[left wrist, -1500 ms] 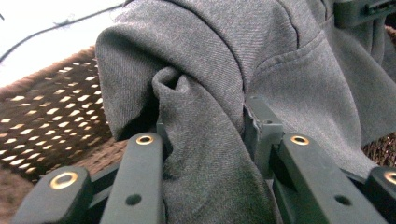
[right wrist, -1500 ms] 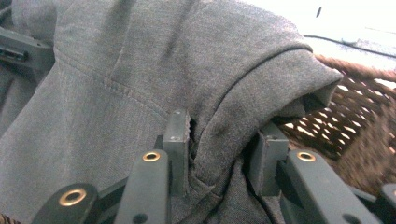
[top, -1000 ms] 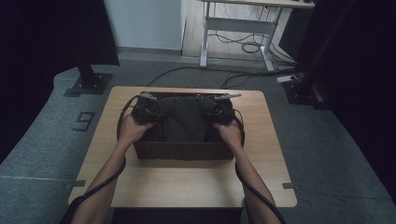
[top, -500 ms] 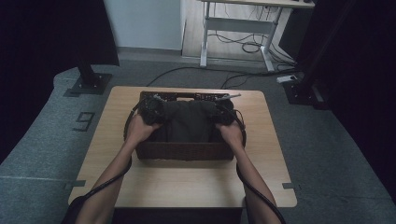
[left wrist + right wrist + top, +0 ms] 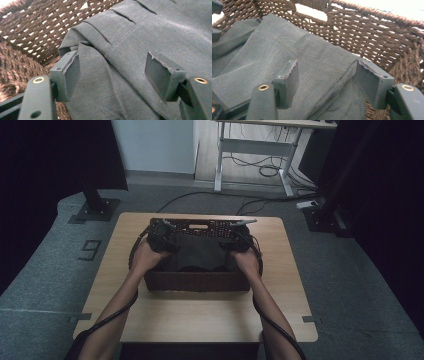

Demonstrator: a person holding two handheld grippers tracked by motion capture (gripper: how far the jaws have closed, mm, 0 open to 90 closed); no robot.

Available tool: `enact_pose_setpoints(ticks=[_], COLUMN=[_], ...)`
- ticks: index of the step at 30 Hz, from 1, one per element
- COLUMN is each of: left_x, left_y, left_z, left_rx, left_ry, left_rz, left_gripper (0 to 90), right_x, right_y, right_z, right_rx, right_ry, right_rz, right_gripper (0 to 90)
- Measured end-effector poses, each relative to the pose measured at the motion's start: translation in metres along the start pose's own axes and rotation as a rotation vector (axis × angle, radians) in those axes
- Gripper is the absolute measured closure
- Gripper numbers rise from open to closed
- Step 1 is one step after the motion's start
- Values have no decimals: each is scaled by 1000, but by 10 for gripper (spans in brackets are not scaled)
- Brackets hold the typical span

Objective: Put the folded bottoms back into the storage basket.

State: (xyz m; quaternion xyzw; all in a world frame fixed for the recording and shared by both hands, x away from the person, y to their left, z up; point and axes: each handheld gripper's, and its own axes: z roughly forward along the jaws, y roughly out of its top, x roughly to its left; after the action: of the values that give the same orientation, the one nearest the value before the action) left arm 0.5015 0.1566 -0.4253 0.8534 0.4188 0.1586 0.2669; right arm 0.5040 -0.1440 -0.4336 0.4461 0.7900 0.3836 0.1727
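Grey cloth (image 5: 140, 37) is laid in the wicker basket (image 5: 372, 27), beneath both just-released grippers (image 5: 112, 72) (image 5: 327, 75), jaws apart.

Both grippers (image 5: 161, 234) (image 5: 235, 240) over garment (image 5: 199, 252) in basket (image 5: 197, 281).

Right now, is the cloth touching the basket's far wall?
Touching. In the right gripper view the grey cloth lies up against the woven far wall of the basket, its folded edge pressed to the weave with no gap.

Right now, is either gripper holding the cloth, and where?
Neither. Both the left gripper and right gripper have just been opening; jaws stand apart over the grey cloth in the basket, pads not pressing it.
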Motion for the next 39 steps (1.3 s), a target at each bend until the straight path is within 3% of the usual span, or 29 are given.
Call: enact_pose_setpoints(ticks=[6,12,14,18,23,32,39], left_x=[2,0,-2,-1,0,2,5], left_y=[-1,-3,-4,-6,-8,-16,-25], left_z=[-2,-5,-6,-13,-22,-36,-48], left_rx=[-14,-46,-52,-104,-140,-178,-220], left_ry=[-39,-35,-35,-72,-84,-95,-113], left_rz=[5,28,38,24,32,42,34], left_gripper=[186,51,0,0,0,0,0], right_x=[1,2,3,4,6,12,11], right_y=[0,-1,-2,-3,-4,-5,-8], right_z=[-2,-2,-3,-6,-10,-22,-31], right_rx=[-15,-23,-19,-25,-27,-21,-33], right_ry=[23,42,50,58,63,66,73], right_rz=[-6,-16,-22,-29,-42,-95,-91], right_gripper=[266,136,129,81,2,0,0])
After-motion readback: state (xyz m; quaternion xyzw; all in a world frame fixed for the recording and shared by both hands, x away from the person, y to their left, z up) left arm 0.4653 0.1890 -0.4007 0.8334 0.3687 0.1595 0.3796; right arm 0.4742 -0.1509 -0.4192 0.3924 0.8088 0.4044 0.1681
